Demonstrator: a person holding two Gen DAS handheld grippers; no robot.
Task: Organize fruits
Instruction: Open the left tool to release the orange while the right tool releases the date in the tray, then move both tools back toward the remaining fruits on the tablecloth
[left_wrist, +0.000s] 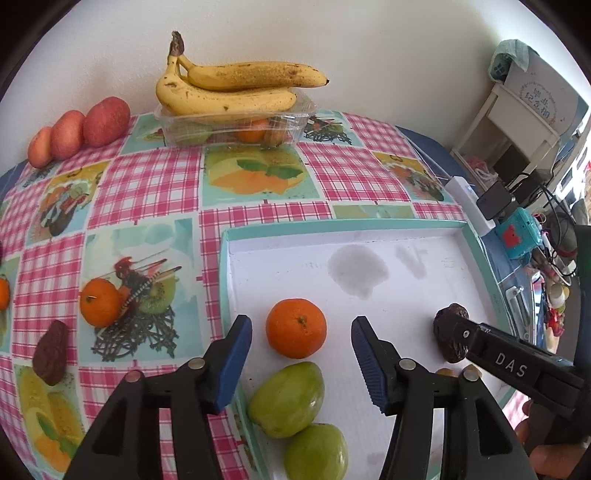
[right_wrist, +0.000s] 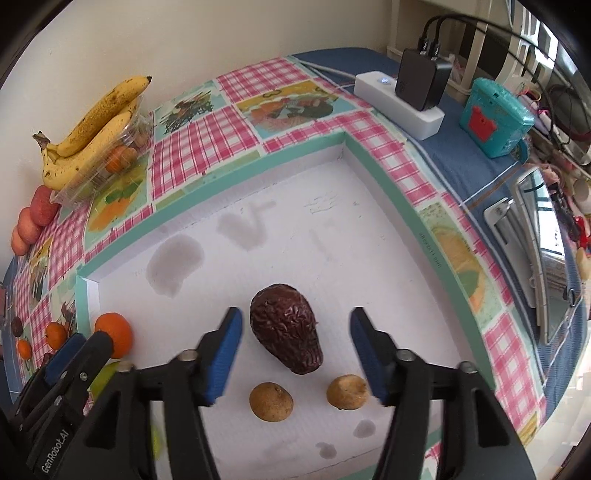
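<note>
Two bananas on a clear tub, three red apples, in the white tray one orange between the wide-open left gripper fingers untouched, two green fruits nearer, one wrinkled dark fruit between the right gripper spread jaws, two small brown fruits below.

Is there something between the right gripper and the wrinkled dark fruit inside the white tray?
Nothing visible. The right gripper is open, and the wrinkled dark fruit lies between its fingers on the white tray; two small brown fruits lie nearer the camera.

Right claw gapes around a wrinkled dark fruit in the white tray; nothing touches.
</note>
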